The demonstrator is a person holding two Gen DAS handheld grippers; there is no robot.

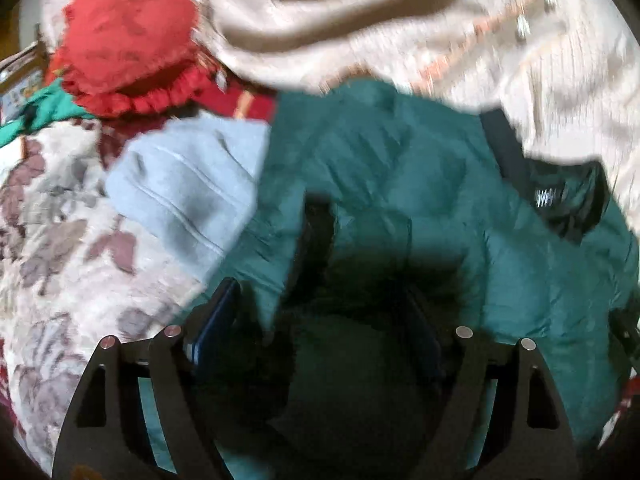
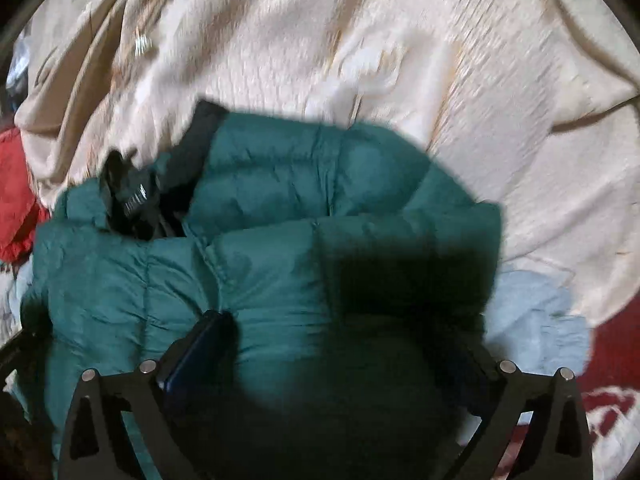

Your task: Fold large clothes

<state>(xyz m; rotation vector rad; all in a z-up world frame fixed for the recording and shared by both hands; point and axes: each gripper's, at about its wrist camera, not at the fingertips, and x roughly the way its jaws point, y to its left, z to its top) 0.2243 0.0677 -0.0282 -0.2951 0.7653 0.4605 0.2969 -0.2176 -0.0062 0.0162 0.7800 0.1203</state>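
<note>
Much of the cream blanket (image 2: 420, 80) is blurring; a teal jacket (image 2: 260, 248) is lying on it, its black lining (image 2: 132, 196) showing. Pale blue cloth (image 1: 180, 184) is peeking from beneath. Left fingers (image 1: 320, 320) and right fingers (image 2: 340, 344) are standing spread above the jacket, shadow hiding their tips.

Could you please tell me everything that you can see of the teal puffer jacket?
The teal puffer jacket is quilted in stitched, puffy panels of smooth, slightly shiny cloth. Its black lining shows at the collar, with a small label bearing pale print. It lies bunched in a compact heap, not spread flat, on a cream bedspread, with a light blue garment against its edge. The left gripper and the right gripper hang over it with fingers open, and they cast dark shadows on it.
</note>
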